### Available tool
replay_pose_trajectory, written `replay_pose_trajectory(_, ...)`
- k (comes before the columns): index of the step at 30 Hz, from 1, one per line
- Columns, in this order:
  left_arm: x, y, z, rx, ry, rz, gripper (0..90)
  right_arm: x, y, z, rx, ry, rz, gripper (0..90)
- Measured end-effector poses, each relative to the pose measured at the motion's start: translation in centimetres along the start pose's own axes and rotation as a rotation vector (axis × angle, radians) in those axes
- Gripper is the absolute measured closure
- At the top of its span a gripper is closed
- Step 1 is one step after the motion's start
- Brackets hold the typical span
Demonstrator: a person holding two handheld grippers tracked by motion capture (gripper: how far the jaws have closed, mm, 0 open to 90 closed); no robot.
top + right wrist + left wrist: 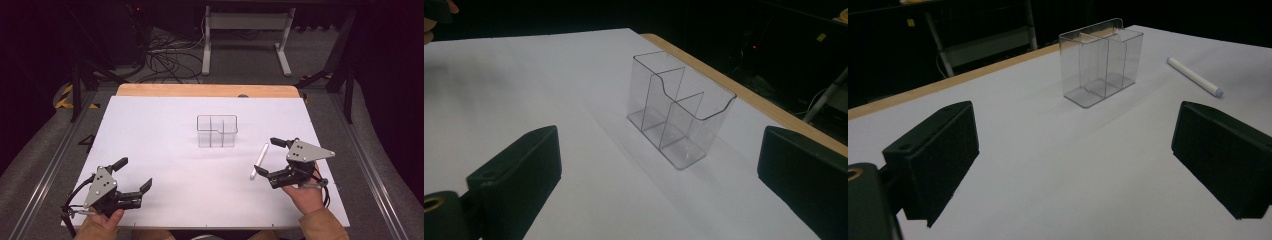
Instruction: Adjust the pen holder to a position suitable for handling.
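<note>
— Where do we stand with our two grippers?

— Our left gripper [134,174] rests low over the white surface [165,165], its jaws spread wide with nothing between them. Our right gripper [266,156] is also spread and holds nothing.

— And the slim white marker pen [259,161]?

— It lies flat on the surface just beside our right gripper, in the gap between its two open jaws as we see it from above; we cannot tell whether either jaw touches it. From our left gripper view the pen [1194,76] lies ahead and to the right, well apart from those jaws.

— The clear plastic three-compartment organiser [216,131]?

— It stands upright ahead of both grippers, between them, apart from the pen. All its compartments look empty [678,111].
</note>
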State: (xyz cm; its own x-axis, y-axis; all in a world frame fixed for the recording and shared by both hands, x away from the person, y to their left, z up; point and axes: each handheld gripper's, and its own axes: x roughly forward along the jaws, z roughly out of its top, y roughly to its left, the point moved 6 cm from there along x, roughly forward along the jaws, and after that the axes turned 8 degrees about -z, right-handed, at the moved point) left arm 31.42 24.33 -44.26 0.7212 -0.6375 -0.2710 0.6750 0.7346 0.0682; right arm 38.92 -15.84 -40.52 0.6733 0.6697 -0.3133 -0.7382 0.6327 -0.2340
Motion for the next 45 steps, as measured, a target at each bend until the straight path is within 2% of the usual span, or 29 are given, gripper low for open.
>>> replay_pose_trajectory(4, 0.0, 0.1, 0.0, 0.002, 0.001, 0.003, 5.8, 0.1, 0.0, 0.4, -0.006, 0.022, 0.012, 6.2)
replay_pose_trajectory(9, 0.0, 0.0, 0.0, 0.003, 0.003, 0.004, 5.8, 0.5, 0.1, 1.1, 0.012, 0.064, 0.067, 12.2)
replay_pose_trajectory(14, -0.2, 0.1, -0.1, -0.001, 0.002, 0.011, 5.9, 1.3, 0.1, 2.1, -0.009, 0.089, 0.096, 14.4)
replay_pose_trajectory(22, -0.4, 0.2, -0.3, 0.008, 0.01, 0.027, 6.0, 2.9, -0.4, 3.2, -0.063, 0.121, 0.111, 16.6)
replay_pose_trajectory(27, -0.4, 0.2, -0.3, 0.003, 0.011, 0.028, 6.1, 4.1, -0.5, 3.6, -0.072, 0.146, 0.129, 18.1)
replay_pose_trajectory(30, -0.3, 0.3, -0.3, 0.004, 0.013, 0.03, 6.2, 4.7, -0.6, 3.7, -0.071, 0.153, 0.133, 18.6)
replay_pose_trajectory(34, -0.3, 0.4, -0.3, 0.004, 0.011, 0.034, 6.4, 5.4, -0.7, 3.8, -0.101, 0.174, 0.122, 18.5)
replay_pose_trajectory(40, -0.3, 0.4, -0.3, -0.001, 0.012, 0.031, 6.4, 6.1, -0.9, 4.0, -0.108, 0.181, 0.132, 18.5)
replay_pose_trajectory(42, -0.3, 0.5, -0.3, -0.001, 0.012, 0.03, 6.5, 6.4, -0.9, 4.2, -0.111, 0.182, 0.141, 20.0)
replay_pose_trajectory(45, -0.2, 0.5, -0.3, 0.001, 0.015, 0.03, 6.6, 6.8, -1.0, 4.1, -0.107, 0.196, 0.188, 22.3)
